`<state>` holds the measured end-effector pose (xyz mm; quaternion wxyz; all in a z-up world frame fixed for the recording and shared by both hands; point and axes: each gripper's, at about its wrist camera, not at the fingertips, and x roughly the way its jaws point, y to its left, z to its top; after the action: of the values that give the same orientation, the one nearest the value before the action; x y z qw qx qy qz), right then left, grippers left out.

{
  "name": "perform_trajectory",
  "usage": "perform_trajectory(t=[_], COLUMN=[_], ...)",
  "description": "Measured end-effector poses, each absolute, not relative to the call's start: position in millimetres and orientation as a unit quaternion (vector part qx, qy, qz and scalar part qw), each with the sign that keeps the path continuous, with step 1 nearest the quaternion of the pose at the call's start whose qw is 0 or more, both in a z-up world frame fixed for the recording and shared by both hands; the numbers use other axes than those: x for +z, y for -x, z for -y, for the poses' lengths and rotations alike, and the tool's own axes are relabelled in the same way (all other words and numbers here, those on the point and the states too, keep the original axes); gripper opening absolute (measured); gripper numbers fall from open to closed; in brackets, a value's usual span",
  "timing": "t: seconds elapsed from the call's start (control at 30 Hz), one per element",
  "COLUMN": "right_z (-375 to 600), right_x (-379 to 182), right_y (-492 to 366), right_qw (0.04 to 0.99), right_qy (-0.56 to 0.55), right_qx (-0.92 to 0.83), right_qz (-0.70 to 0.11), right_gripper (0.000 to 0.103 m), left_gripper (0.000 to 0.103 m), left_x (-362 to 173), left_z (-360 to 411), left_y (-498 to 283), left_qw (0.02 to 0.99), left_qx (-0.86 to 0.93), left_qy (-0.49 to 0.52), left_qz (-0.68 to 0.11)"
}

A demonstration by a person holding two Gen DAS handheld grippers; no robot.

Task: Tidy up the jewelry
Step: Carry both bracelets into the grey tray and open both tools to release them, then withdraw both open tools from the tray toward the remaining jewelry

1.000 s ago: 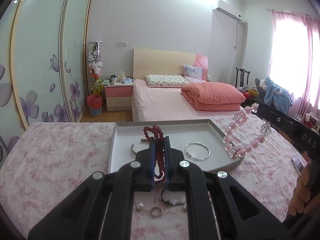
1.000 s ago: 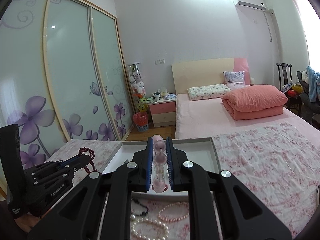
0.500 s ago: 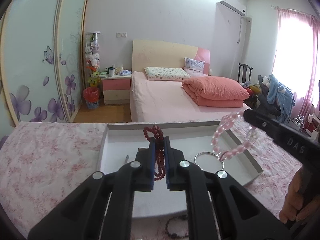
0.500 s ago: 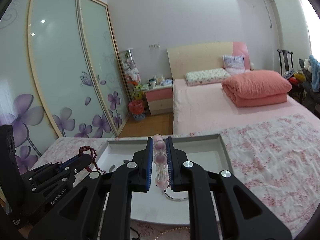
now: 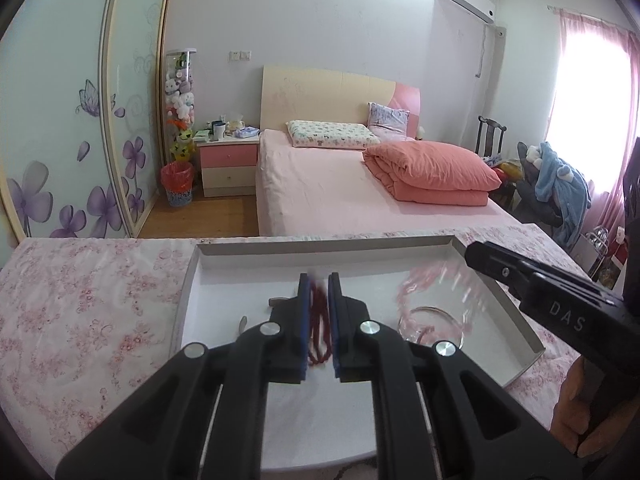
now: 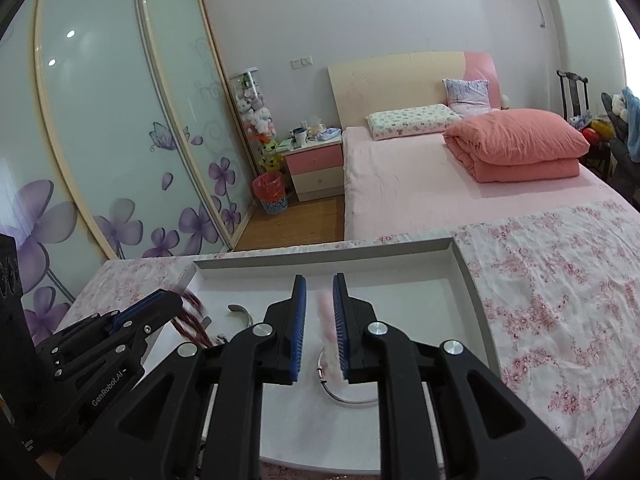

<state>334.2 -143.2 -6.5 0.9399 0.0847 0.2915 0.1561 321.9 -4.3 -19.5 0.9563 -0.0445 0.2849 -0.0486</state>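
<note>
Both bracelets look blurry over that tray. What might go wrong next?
The pink bracelet blurs right above the silver bangle, so they may tangle. The red bead strand hangs between the left gripper's jaws and may snag there instead of landing in the tray.

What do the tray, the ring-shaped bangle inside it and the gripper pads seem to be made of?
Tray: probably painted card or wood, matte white floor, grey walls with no shine. Bangle: metal, likely silver-toned, with bright polished highlights. Gripper pads: blue rubber or plastic, ridged on one visible edge.
</note>
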Motion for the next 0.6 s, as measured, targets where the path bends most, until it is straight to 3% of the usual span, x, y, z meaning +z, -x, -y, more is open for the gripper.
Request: perform_trajectory(t=[0.03, 0.07, 0.17, 0.6], right_z=[144.4, 146.1, 151.7, 164.4], right_x=[-6.3, -6.5, -5.3, -5.0], right_y=[-334.5, -333.9, -330.3, -303.0], right_qw=[0.940, 0.941, 0.943, 0.946], right_qy=[-0.086, -0.087, -0.090, -0.075], right_qx=[0.153, 0.150, 0.144, 0.132], right_qz=[-0.291, -0.289, -0.286, -0.285], right_gripper=[0.035, 0.037, 0.037, 0.037], left_gripper=[0.013, 0.016, 0.020, 0.020], left_x=[-19.4, -19.1, -16.9, -9.2], left_z=[3.9, 3.6, 0.2, -29.0], left_y=[-322.3, -322.0, -319.8, -285.6], left_qw=[0.956, 0.956, 0.957, 0.959], left_qx=[-0.050, -0.050, -0.048, -0.008], left_qy=[0.047, 0.048, 0.050, 0.056], left_qz=[-0.285, -0.285, -0.281, -0.278])
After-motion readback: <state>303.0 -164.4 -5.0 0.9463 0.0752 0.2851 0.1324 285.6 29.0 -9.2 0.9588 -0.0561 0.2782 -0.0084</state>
